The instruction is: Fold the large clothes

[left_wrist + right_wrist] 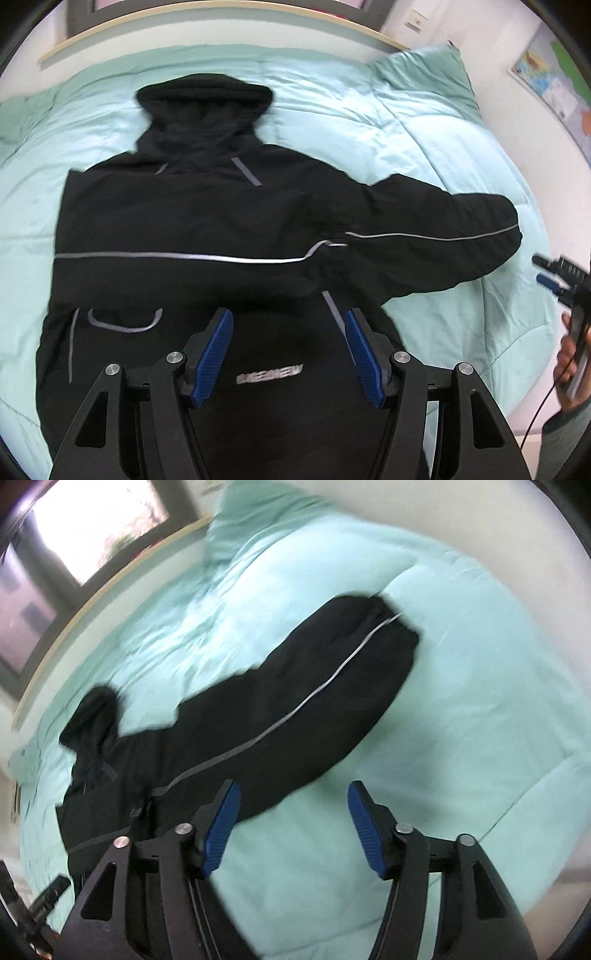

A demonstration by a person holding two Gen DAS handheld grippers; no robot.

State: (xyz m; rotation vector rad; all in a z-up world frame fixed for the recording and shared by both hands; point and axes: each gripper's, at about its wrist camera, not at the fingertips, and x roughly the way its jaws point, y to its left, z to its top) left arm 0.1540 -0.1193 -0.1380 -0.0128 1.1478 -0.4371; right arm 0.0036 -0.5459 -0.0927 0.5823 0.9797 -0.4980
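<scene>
Two grippers hang with released fingers above the black jacket (pixel 192 229) on the mint duvet (pixel 424 147): left gripper (pixel 288 350) over its hem, right gripper (pixel 293 827) beside its outstretched sleeve (pixel 314 686).

Soft daylight, window (pixel 92 535) glare, motion blur, fisheye warp

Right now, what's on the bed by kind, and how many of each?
Black jacket: 1
Mint comforter: 1
Mint pillow: 1
Total: 3
</scene>
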